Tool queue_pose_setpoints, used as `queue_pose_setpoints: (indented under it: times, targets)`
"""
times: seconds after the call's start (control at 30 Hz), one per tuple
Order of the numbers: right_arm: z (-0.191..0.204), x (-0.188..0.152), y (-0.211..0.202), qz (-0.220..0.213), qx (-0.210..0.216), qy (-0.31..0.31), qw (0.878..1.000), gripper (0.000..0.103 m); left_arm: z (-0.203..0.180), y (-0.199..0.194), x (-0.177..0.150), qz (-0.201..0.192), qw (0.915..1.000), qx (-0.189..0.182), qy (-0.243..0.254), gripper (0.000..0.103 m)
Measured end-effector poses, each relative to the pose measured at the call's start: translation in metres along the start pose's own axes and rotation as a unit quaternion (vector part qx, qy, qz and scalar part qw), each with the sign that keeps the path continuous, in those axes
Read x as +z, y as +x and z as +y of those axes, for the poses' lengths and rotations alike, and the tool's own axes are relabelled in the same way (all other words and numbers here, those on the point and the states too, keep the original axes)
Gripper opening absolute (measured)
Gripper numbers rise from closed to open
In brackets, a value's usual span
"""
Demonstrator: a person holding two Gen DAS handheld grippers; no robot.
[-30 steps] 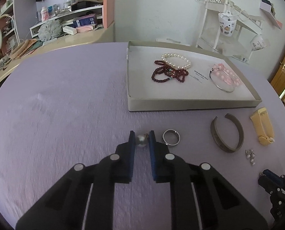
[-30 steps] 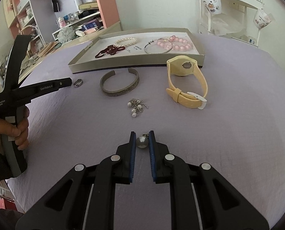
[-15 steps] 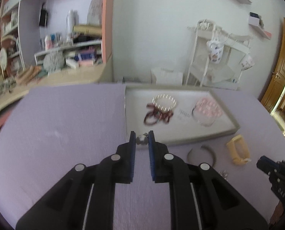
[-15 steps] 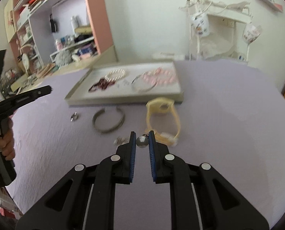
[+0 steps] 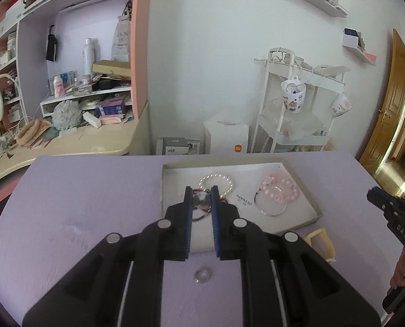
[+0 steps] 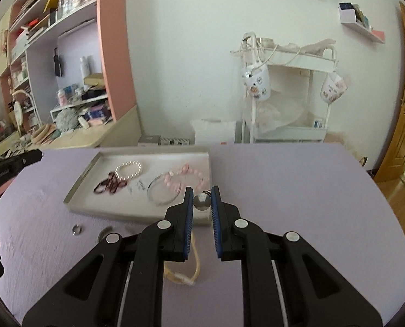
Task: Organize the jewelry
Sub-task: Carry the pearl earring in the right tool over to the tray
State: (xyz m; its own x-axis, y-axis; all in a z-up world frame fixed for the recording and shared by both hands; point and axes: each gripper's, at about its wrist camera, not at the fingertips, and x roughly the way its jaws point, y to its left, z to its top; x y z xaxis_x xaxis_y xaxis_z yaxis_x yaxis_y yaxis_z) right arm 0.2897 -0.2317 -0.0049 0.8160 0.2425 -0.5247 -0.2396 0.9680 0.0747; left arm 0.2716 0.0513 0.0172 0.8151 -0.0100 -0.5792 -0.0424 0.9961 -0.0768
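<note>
My left gripper (image 5: 202, 200) is shut on a silver pearl earring (image 5: 201, 200) and holds it up in front of the white tray (image 5: 306, 201). My right gripper (image 6: 202, 201) is shut on a second pearl earring (image 6: 201, 201), lifted near the tray's right front corner (image 6: 202, 219). In the tray lie a pearl bracelet (image 5: 216, 180), a dark red bead string (image 6: 109, 186), a pink bead bracelet (image 5: 280, 189) and a silver bangle (image 5: 270, 204). A silver ring (image 5: 202, 275) lies on the purple cloth below my left gripper. A yellow watch (image 6: 186, 272) lies under my right gripper.
The ring also shows in the right wrist view (image 6: 76, 229), with part of a metal cuff (image 6: 105, 235) beside it. A cluttered desk (image 5: 66, 141) stands at the back left and a white rack (image 5: 292, 114) behind the table. The other hand-held gripper (image 5: 393, 218) is at the right.
Both grippers have lifted off the cloth with their earrings and moved toward the tray. The views now tilt up to show the wall and shelves.
</note>
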Motion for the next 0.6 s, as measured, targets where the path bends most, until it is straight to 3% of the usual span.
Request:
queue_pose_setpoints:
  times: [0.23, 0.6]
  targets:
    - [0.025, 0.015, 0.039, 0.009, 0.032, -0.008, 0.999, 0.014, -0.01, 0.037, 0.018, 0.009, 0.9998, -0.016, 0.005, 0.013]
    - [0.058, 0.007, 0.107, 0.073, 0.075, -0.028, 0.994, 0.014, -0.012, 0.092, 0.039, 0.023, 0.9992, -0.032, 0.012, 0.013]
